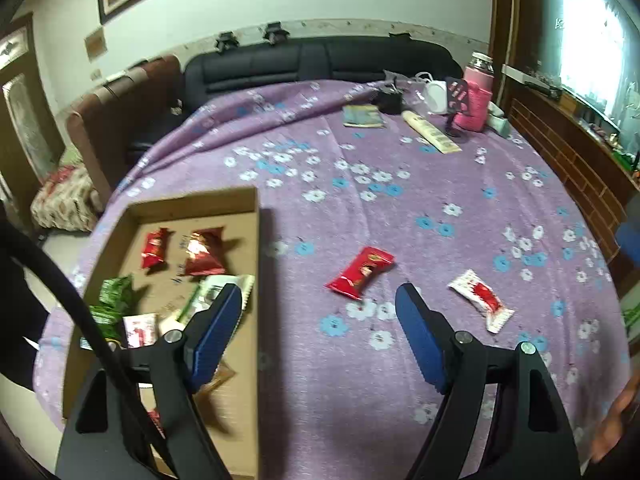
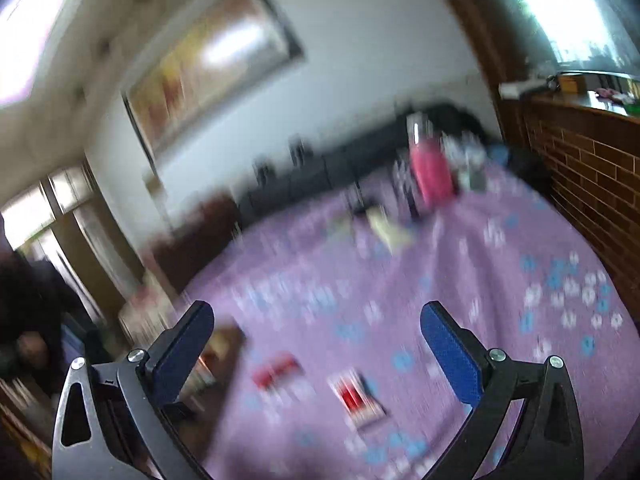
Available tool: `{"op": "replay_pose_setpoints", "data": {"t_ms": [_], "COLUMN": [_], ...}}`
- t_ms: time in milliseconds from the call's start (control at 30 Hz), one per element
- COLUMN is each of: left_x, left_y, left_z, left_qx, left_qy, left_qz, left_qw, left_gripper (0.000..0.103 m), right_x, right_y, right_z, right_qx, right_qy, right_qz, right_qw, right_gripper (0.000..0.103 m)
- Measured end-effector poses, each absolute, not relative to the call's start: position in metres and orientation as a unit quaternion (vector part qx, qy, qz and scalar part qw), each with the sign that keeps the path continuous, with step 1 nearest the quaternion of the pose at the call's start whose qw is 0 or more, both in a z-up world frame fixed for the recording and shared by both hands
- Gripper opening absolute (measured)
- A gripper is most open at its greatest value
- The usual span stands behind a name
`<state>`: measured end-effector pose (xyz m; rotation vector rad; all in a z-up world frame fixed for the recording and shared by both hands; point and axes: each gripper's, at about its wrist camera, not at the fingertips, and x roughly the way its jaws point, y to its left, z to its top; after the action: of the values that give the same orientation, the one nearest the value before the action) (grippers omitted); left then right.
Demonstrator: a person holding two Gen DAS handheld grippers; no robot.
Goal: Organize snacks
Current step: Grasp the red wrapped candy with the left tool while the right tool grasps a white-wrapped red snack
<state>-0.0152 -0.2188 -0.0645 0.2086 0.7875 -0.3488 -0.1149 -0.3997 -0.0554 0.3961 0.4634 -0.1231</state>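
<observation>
A shallow cardboard box (image 1: 248,208) lies at the left of the purple flowered tablecloth (image 1: 400,220); several red, green and white snack packets lie in it. A red snack packet (image 1: 360,272) and a white-and-red packet (image 1: 482,300) lie loose on the cloth to its right. My left gripper (image 1: 318,300) hangs open above the box's right edge, nothing between its blue pads. The right wrist view is blurred: my right gripper (image 2: 316,320) is open and empty above the cloth, with the red packet (image 2: 278,372) and the white-and-red packet (image 2: 354,400) low between its fingers.
At the far end of the table stand a pink bottle (image 1: 476,96), a white mug (image 1: 436,96), a cream tube (image 1: 430,132), a small booklet (image 1: 362,116) and a dark object. A black sofa (image 1: 320,60) lies behind; a brick-patterned wall (image 2: 592,184) runs along the right.
</observation>
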Motion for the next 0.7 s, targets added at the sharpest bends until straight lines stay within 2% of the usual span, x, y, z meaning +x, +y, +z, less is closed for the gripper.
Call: {"op": "replay_pose_setpoints", "data": {"t_ms": [167, 633, 667, 700], "left_x": [-0.016, -0.015, -0.013, -0.010], "left_y": [-0.215, -0.216, -0.218, -0.220], "left_z": [-0.063, -0.068, -0.071, -0.074], "left_qx": [0.100, 0.103, 0.104, 0.106], "left_qy": [0.372, 0.377, 0.383, 0.392], "left_qz": [-0.166, -0.175, -0.185, -0.198], "left_qw": [0.908, 0.904, 0.899, 0.892], "left_gripper": [0.080, 0.081, 0.082, 0.083], "right_x": [-0.107, -0.107, -0.106, -0.102], "right_y": [-0.377, -0.370, -0.369, -0.369], "right_z": [-0.081, -0.101, -0.104, -0.107], "right_qx": [0.139, 0.115, 0.108, 0.099], "right_qy": [0.297, 0.329, 0.335, 0.341], "right_qz": [-0.065, -0.067, -0.063, -0.057], "right_qw": [0.943, 0.935, 0.934, 0.933], "right_gripper": [0.103, 0.103, 0.101, 0.094]}}
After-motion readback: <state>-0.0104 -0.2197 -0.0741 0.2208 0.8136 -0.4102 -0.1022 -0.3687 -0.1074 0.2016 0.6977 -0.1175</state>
